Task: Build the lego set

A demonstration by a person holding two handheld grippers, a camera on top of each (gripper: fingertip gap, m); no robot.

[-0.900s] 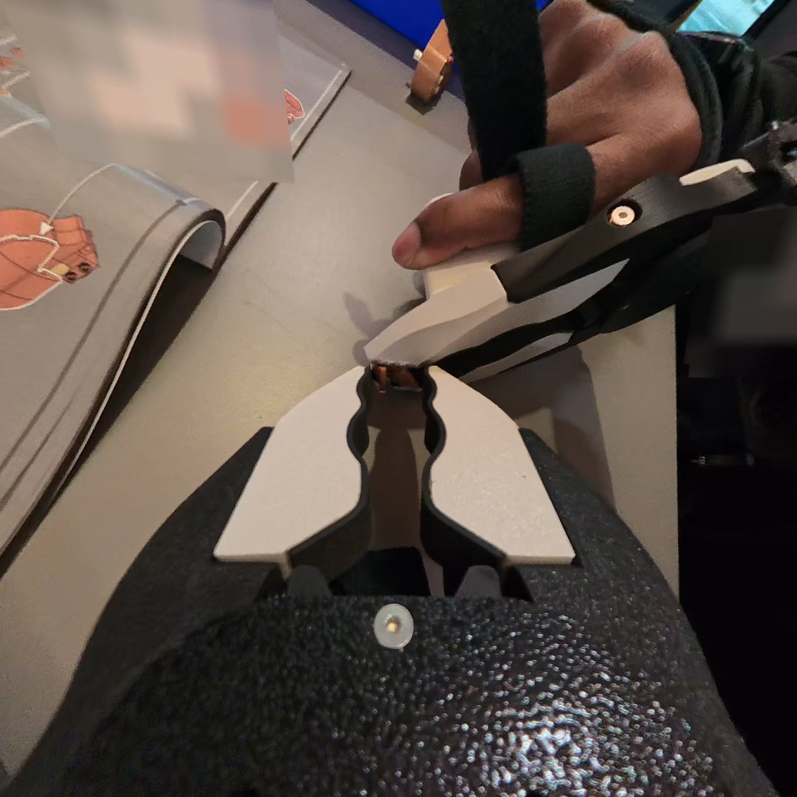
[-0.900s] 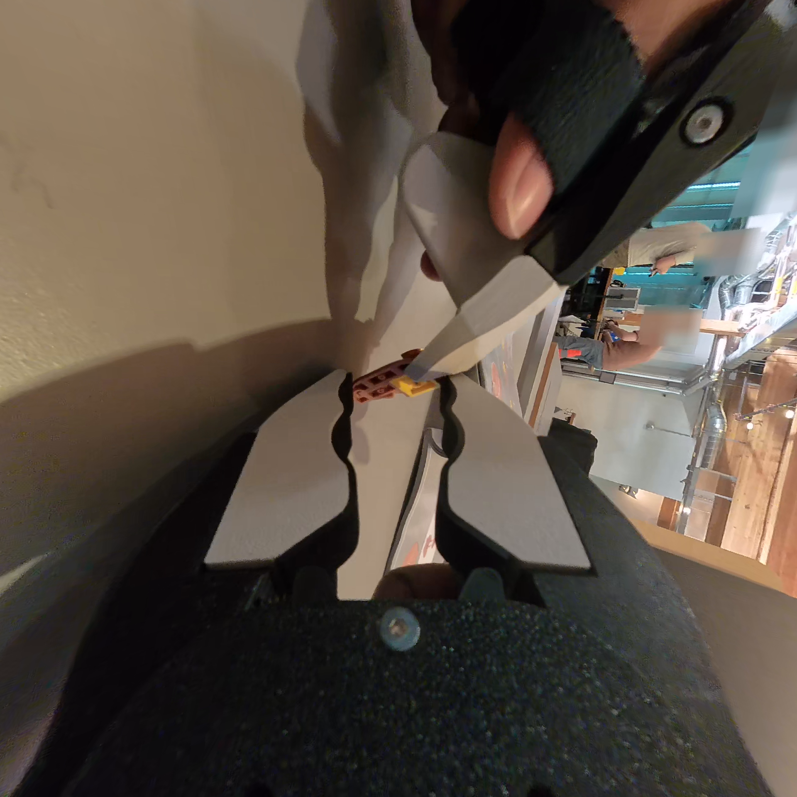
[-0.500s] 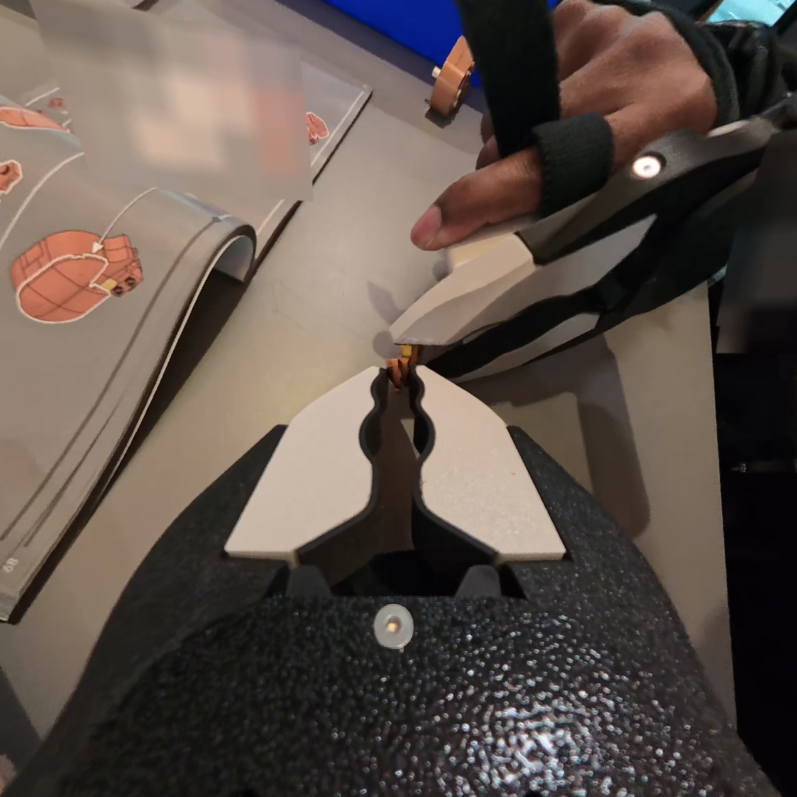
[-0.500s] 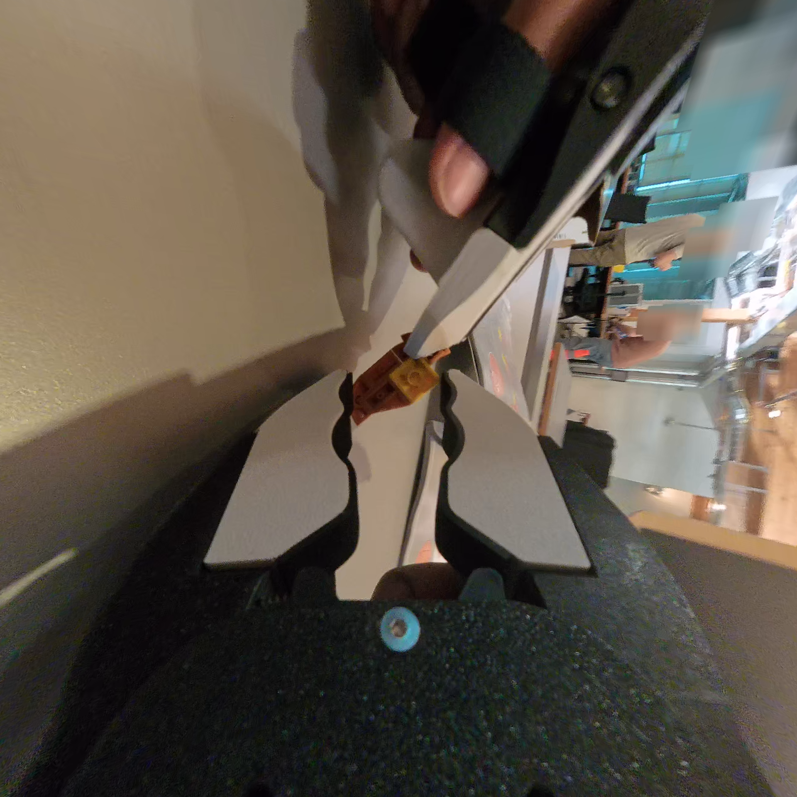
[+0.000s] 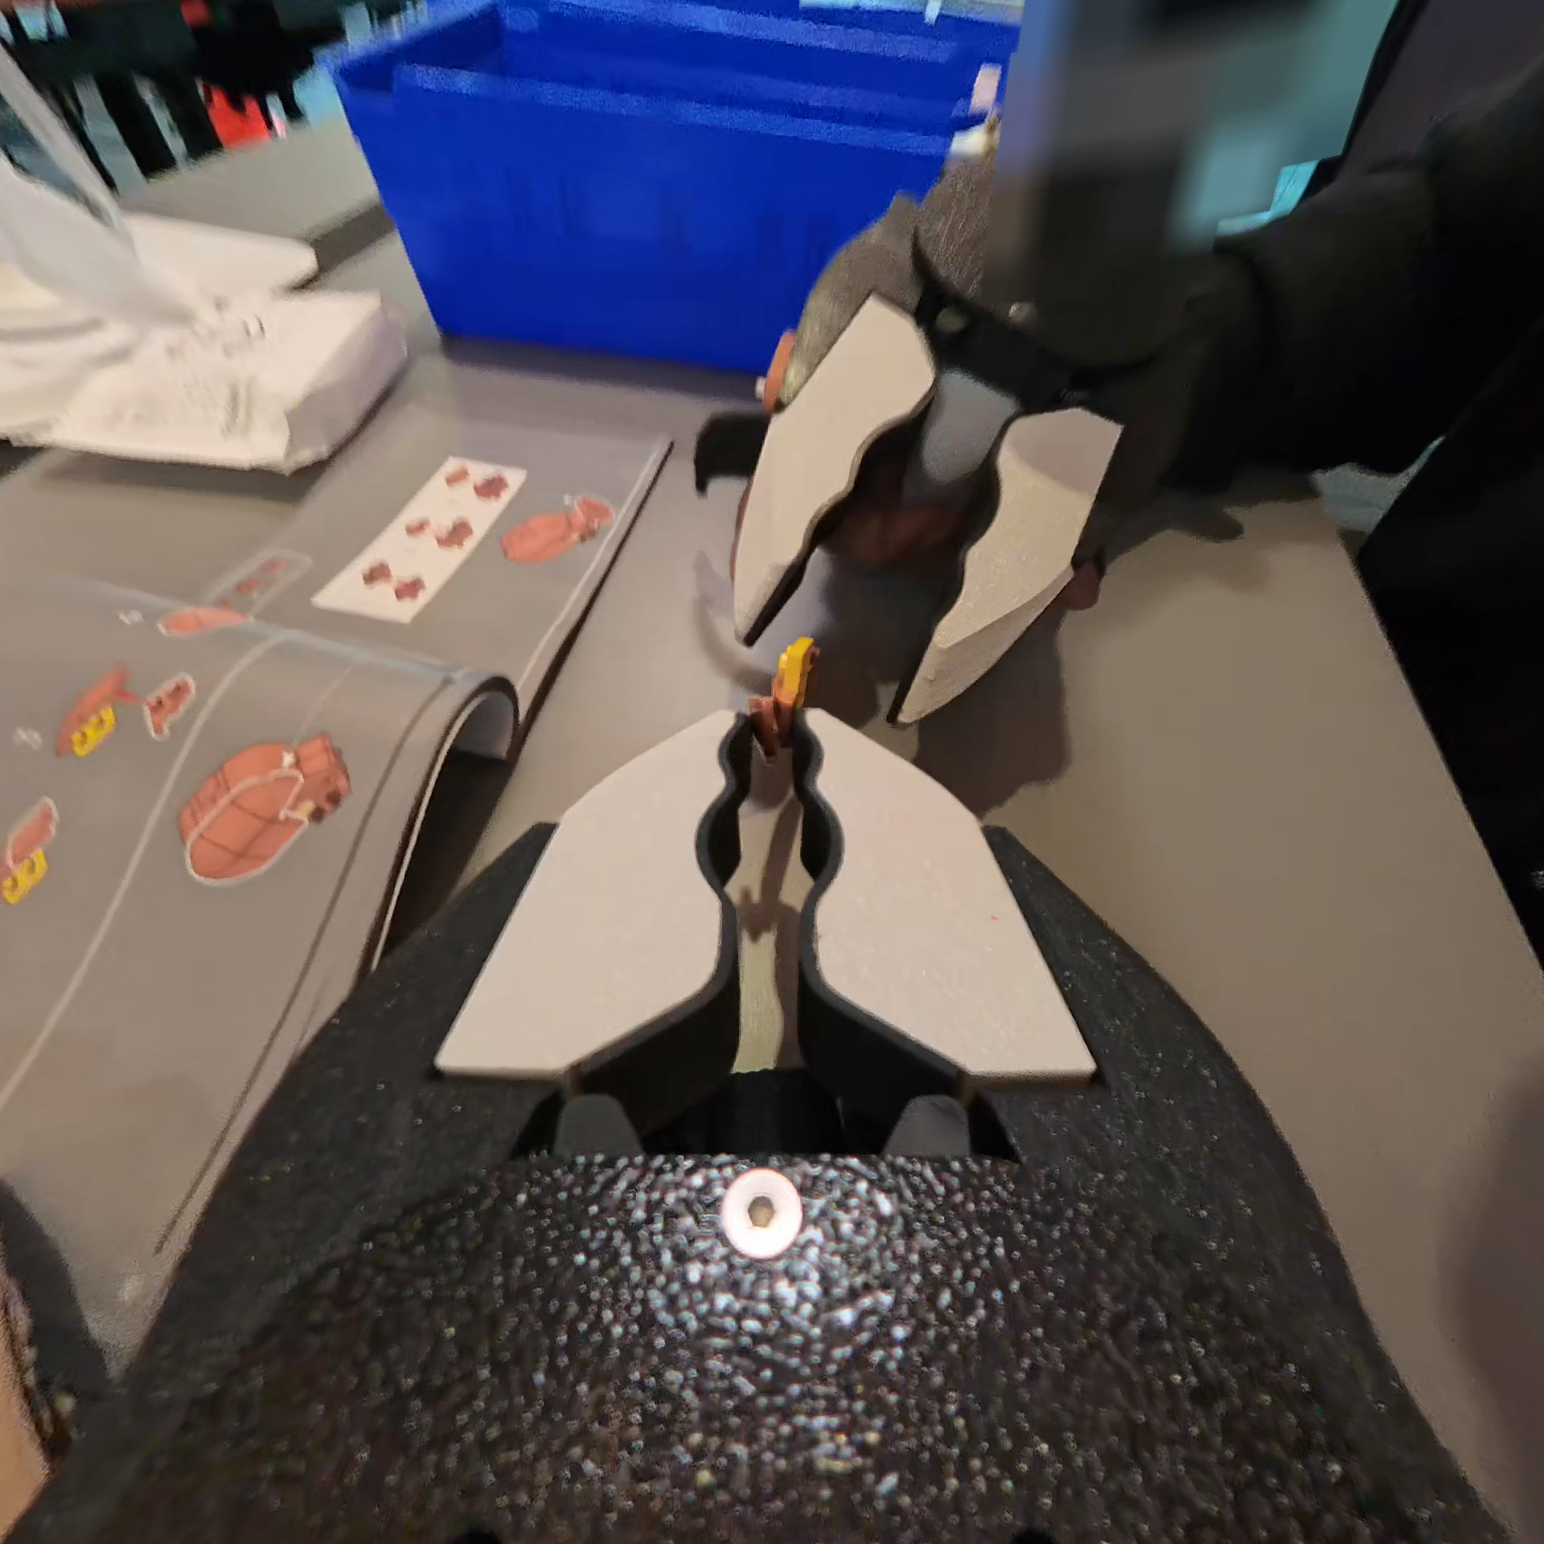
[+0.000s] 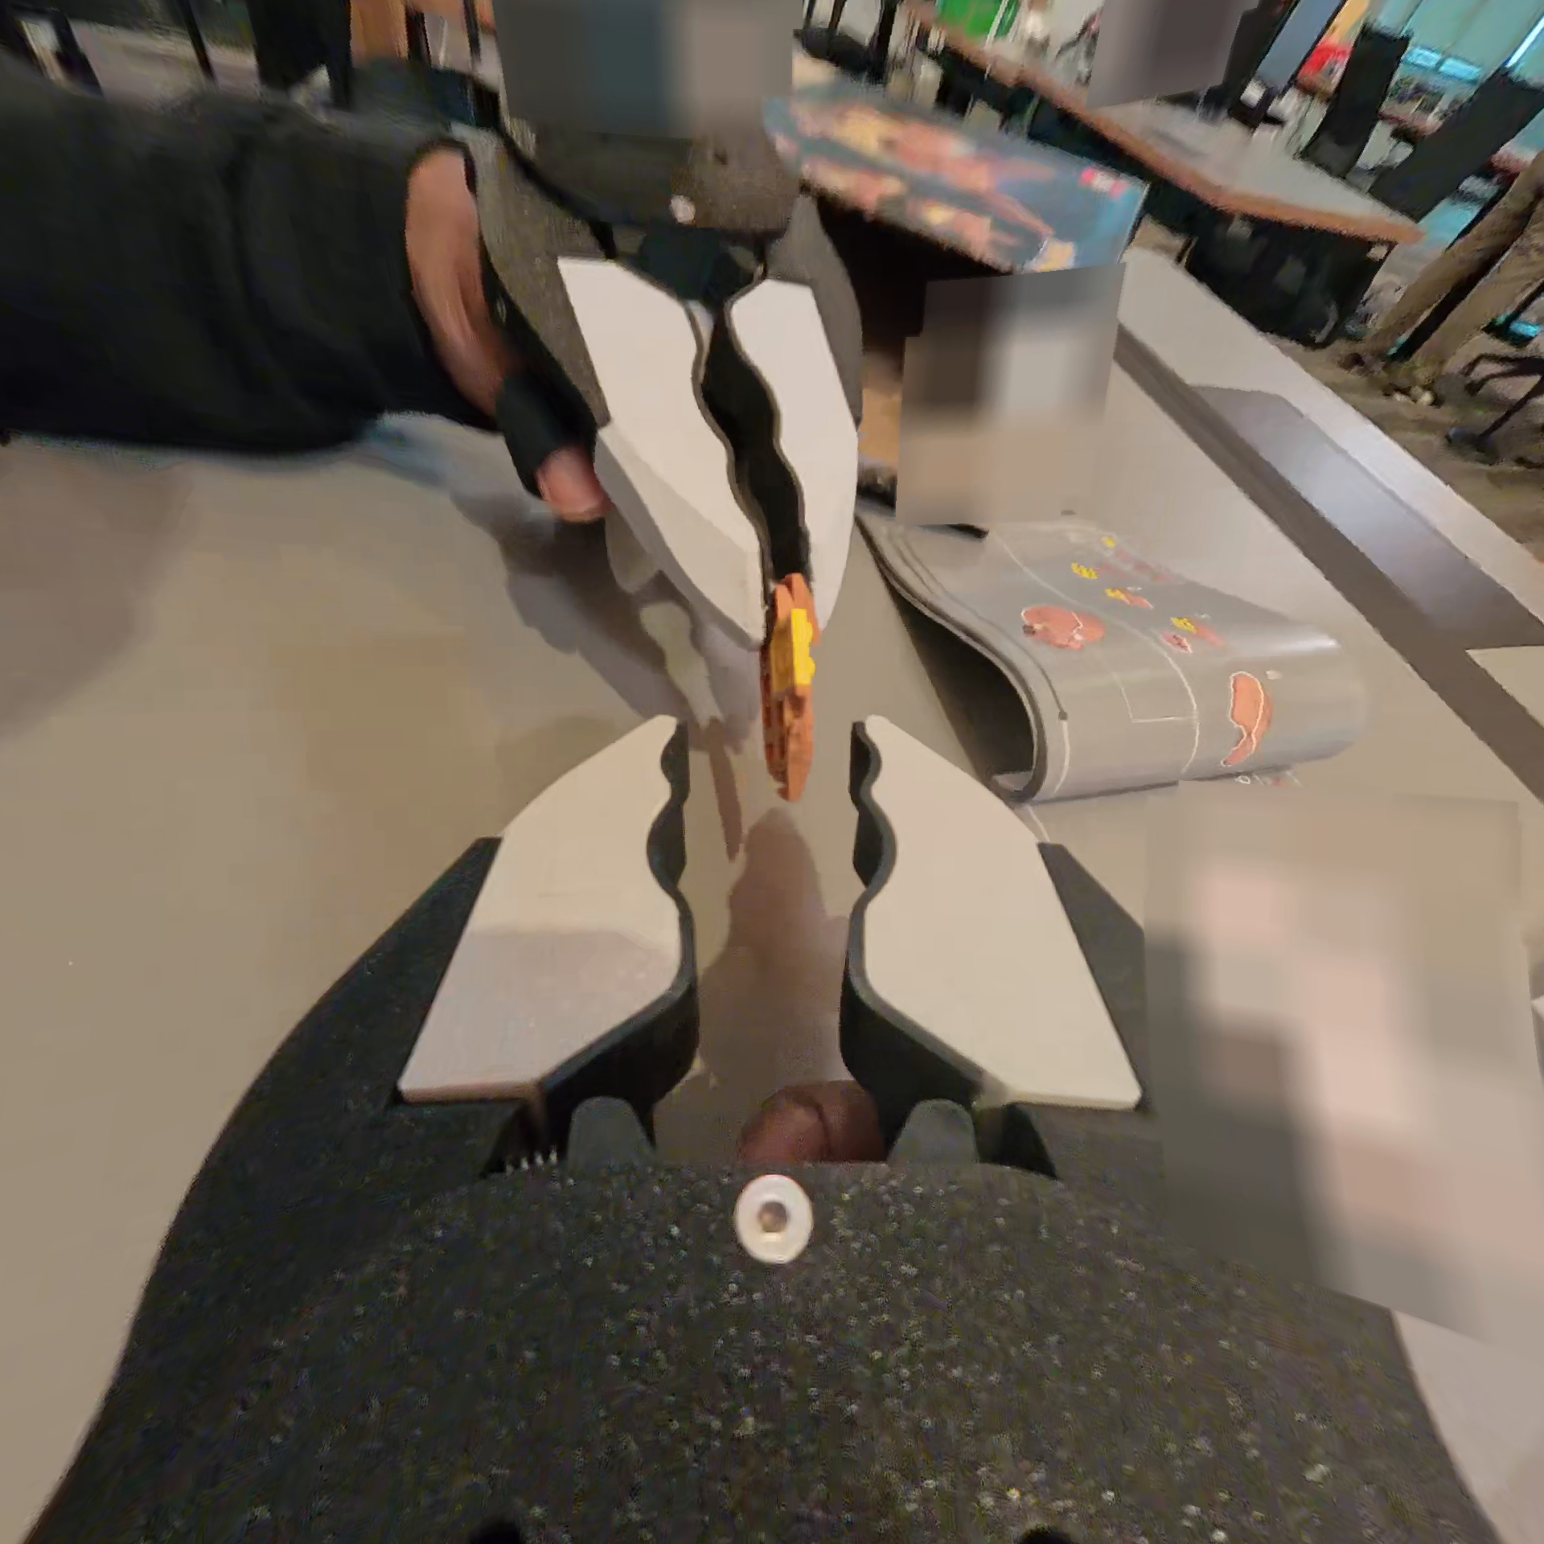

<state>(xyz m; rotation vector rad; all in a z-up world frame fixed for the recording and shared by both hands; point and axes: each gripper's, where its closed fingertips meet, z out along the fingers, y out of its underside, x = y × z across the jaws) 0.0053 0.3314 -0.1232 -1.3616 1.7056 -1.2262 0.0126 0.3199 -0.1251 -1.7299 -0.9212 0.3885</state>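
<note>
My left gripper (image 5: 773, 723) is shut on a small brown brick piece with a yellow part (image 5: 785, 693), pinched at the fingertips above the grey table (image 5: 1170, 794). In the right wrist view the left gripper (image 6: 785, 601) points toward the camera, and the brown and yellow piece (image 6: 789, 693) hangs from its tips. My right gripper (image 6: 770, 735) is open. The piece's lower end sits between its fingertips (image 6: 660, 752) with a gap on both sides. The right gripper also shows in the left wrist view (image 5: 823, 678), open and just beyond the piece.
An open instruction booklet (image 5: 251, 752) lies at the left, and also shows in the right wrist view (image 6: 1170, 668). A blue bin (image 5: 652, 209) stands behind, with white plastic bags (image 5: 192, 393) at the far left. A printed box (image 6: 961, 192) lies farther back. The grippers are tip to tip, or close to it.
The right gripper has turned from lying sideways over the piece to facing the left gripper, and has drawn back a little. The left gripper has kept the piece and lifted it off the table.
</note>
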